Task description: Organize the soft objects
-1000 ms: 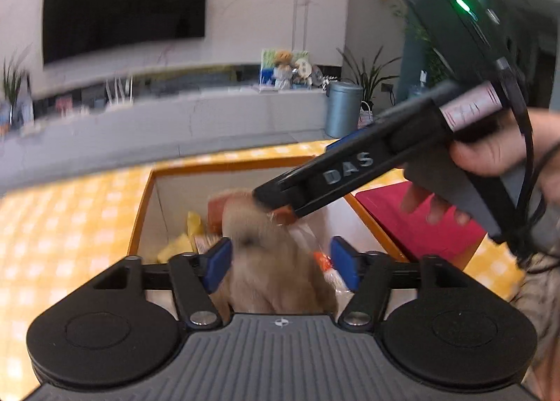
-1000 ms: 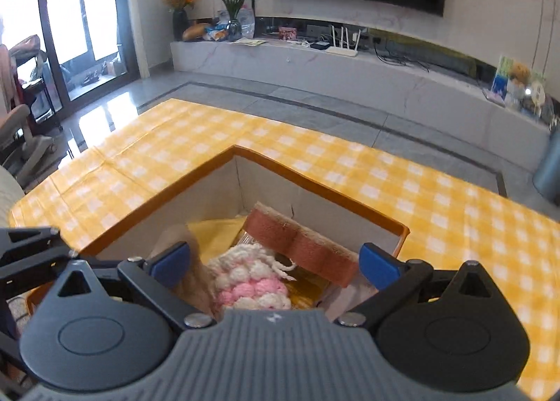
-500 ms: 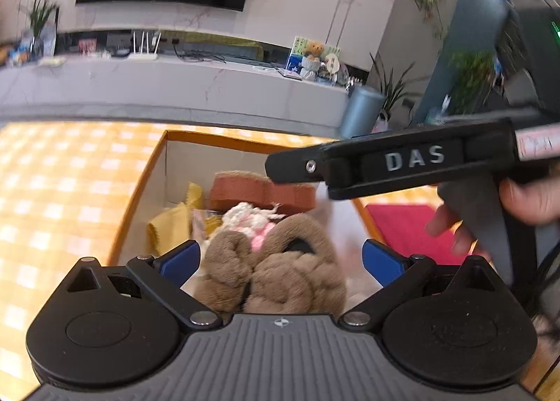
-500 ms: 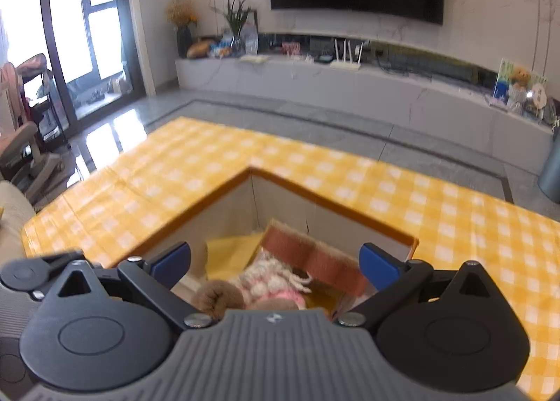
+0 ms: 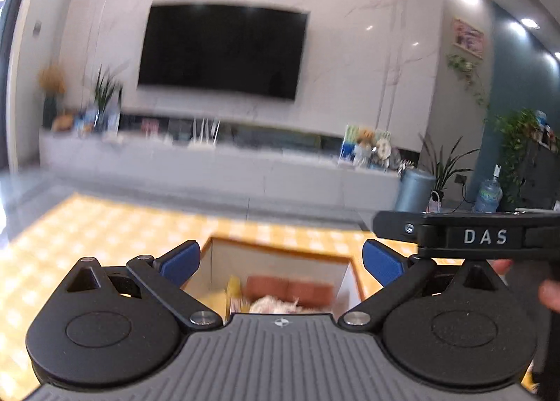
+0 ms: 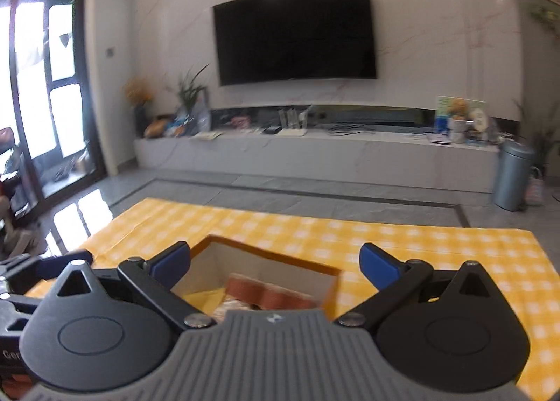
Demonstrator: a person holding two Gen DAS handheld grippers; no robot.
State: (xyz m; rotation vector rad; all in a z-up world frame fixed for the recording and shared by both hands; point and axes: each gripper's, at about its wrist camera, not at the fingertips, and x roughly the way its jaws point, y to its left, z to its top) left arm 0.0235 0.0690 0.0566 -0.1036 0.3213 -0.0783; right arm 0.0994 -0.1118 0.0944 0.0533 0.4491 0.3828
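Both grippers, left (image 5: 281, 261) and right (image 6: 274, 262), spread wide and empty above the orange-rimmed box (image 6: 329, 290) on the checked surface (image 6: 437, 254); soft things, including a rust-brown pad (image 6: 266, 292), lie inside, apparently just deposited.

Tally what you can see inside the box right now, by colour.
Rust-brown pad: 1
Yellow cloth: 1
White fluffy item: 1
Total: 3 visible in the box; the grippers hide the rest.
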